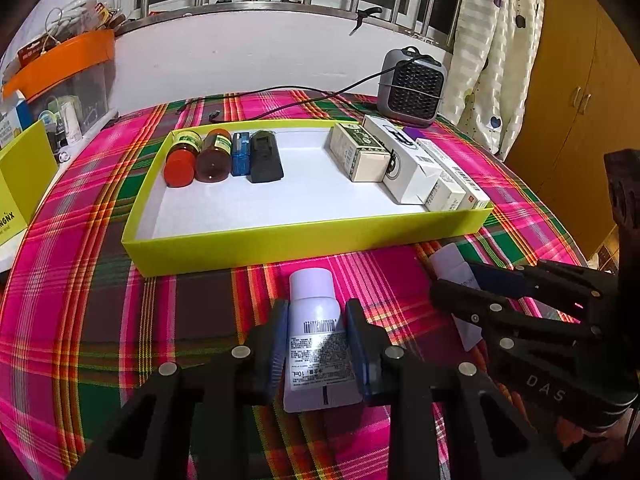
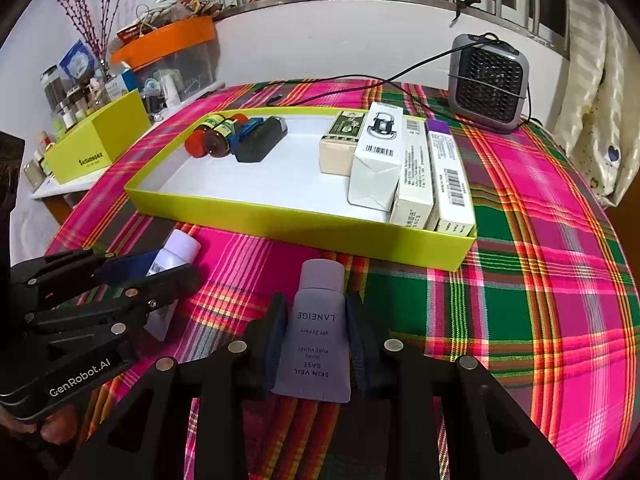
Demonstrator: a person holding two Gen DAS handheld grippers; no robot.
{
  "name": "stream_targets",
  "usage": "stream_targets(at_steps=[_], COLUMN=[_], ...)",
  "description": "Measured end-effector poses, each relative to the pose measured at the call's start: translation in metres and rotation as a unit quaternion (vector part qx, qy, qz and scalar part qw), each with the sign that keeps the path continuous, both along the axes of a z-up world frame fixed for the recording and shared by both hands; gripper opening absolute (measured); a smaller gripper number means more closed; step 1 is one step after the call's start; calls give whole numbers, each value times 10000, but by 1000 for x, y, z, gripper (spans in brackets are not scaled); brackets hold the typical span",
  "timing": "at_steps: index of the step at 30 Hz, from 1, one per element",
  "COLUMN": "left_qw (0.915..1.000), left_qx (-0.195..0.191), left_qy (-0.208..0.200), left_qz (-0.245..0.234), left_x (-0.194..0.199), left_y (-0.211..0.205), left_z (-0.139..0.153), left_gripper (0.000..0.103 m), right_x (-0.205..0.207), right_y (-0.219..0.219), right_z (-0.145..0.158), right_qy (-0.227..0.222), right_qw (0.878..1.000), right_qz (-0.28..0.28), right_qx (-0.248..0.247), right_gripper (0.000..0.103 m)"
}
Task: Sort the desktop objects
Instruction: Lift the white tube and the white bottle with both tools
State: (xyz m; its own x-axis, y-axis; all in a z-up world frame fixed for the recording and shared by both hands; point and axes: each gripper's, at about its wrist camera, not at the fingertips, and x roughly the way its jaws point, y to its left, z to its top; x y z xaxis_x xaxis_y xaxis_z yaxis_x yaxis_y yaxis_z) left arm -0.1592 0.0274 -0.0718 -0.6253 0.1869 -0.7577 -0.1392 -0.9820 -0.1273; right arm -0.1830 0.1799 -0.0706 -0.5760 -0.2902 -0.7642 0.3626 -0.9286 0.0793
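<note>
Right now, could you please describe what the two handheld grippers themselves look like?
Both are matte black plastic linkages with round silver rivets and dark blue pads on the fingers. The right gripper carries pale "DAS" lettering; the left gripper reads "GenRobot.AI" in white. No cables or sleeves show.

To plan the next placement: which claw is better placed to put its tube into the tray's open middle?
Probably left: the left claw grips the white tube facing the yellow tray's bare middle; right faces the boxes.

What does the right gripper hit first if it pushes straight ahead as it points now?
Likely the near wall of the yellow-green tray. The right gripper, shut on the grey tube, points at it across bare plaid cloth; depth is hard to judge.
</note>
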Motion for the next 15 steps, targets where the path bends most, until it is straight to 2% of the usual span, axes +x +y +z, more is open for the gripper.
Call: stream_targets(at_steps=[15], left_qw=[9998], left_qx=[-106], left_qy=[-19], left_qz=[153], left_x=[-1], left_y=[3], left_z=[-1], left_gripper=[30], right_x=[1], right_y=[-3], right_z=[0], right_qy=[50], right_qw=[9998], right_qz=[-76], right_qx=[154], right_gripper=[31])
